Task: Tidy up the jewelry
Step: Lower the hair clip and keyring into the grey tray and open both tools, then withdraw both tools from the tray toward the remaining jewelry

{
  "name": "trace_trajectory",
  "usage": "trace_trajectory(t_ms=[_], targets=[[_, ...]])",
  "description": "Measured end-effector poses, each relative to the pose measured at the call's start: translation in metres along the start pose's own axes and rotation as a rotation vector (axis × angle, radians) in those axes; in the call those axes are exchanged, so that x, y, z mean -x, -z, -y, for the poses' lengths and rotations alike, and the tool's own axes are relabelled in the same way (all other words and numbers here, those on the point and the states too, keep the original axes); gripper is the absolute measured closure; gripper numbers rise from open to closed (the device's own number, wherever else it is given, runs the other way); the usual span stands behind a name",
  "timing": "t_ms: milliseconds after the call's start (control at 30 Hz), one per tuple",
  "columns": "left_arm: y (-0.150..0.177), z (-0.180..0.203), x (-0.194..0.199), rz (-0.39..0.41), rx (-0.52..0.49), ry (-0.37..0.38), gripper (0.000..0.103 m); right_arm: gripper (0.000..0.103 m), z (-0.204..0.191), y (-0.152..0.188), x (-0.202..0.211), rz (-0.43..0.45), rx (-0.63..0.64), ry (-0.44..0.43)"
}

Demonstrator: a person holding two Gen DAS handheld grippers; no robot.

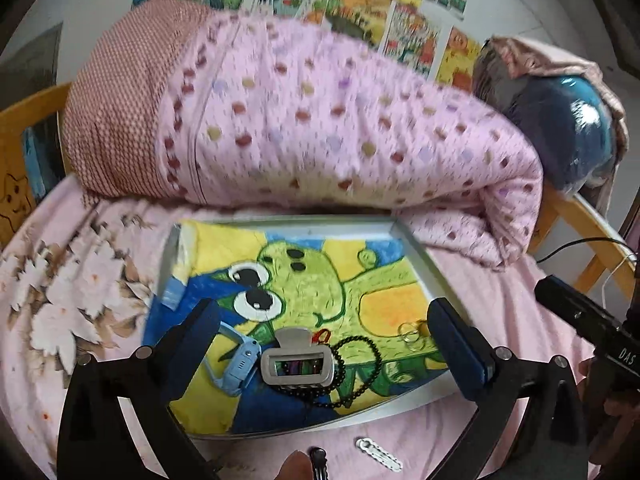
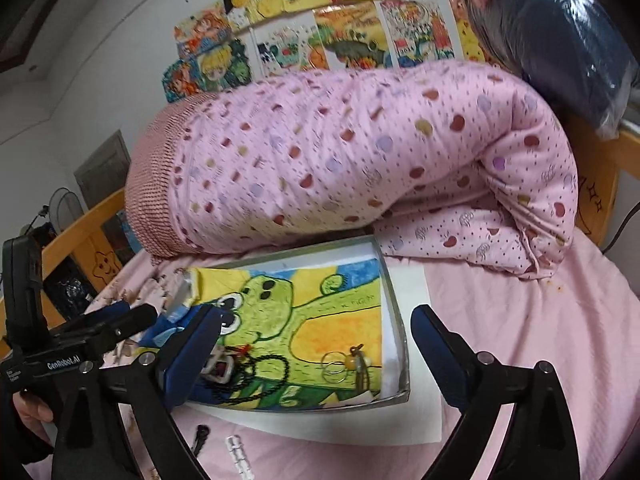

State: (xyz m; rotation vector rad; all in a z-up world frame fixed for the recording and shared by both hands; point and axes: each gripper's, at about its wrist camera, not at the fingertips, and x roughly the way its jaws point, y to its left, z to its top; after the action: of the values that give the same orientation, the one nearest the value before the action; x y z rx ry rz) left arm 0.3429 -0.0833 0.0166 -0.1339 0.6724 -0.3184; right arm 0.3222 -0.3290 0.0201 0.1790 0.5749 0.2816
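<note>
A shallow tray [image 1: 416, 256] lined with a frog drawing lies on the pink bed. In it lie a grey hair claw clip [image 1: 298, 362], a black bead necklace [image 1: 360, 372], a light blue watch [image 1: 242, 364] and thin wire rings [image 1: 412, 334]. In the right wrist view the tray [image 2: 396, 320] holds the necklace [image 2: 260, 376], the rings [image 2: 336, 364] and a yellow bead charm [image 2: 358, 362]. On the sheet in front lie a white hair clip [image 1: 378, 454] and a black clip [image 1: 319, 460]. My left gripper [image 1: 324, 340] is open and empty over the tray's near end. My right gripper [image 2: 316, 344] is open and empty.
A rolled pink dotted quilt [image 1: 320, 128] lies right behind the tray. A blue bag [image 1: 568, 132] sits at the back right on the wooden bed rail [image 1: 580, 216]. White paper [image 2: 412, 292] lies under the tray. The white clip [image 2: 240, 456] and black clip [image 2: 200, 438] lie on the sheet.
</note>
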Motion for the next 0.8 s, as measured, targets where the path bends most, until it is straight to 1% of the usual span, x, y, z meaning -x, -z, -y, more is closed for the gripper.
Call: trace_trajectory(t_ms=[67,100,300,433,600,667,800], targets=[[-0.001,0.001,0.014,0.017,-0.005,-0.001,0.002,0.003,-0.005,0.000,0.012,0.022,0.001,-0.004],[-0.001,0.001,0.020,0.027,-0.006,0.000,0.002,0.000,-0.006,0.000,0.018,0.030,0.001,-0.007],[0.001,0.008,0.064,0.100,-0.022,-0.003,0.002,0.000,-0.023,0.005,0.057,0.080,0.035,-0.028],[0.008,0.017,0.094,0.147,-0.063,0.003,0.002,0.000,-0.035,0.013,0.081,0.104,0.071,-0.034],[0.021,0.020,0.122,0.165,-0.067,0.020,0.002,0.000,-0.044,0.029,0.105,0.124,0.080,-0.029],[0.028,0.019,0.130,0.165,-0.061,0.021,0.002,0.000,-0.046,0.039,0.116,0.140,0.080,-0.010],[0.044,0.016,0.142,0.155,-0.064,0.018,0.002,0.000,-0.049,0.056,0.126,0.123,0.100,0.012]])
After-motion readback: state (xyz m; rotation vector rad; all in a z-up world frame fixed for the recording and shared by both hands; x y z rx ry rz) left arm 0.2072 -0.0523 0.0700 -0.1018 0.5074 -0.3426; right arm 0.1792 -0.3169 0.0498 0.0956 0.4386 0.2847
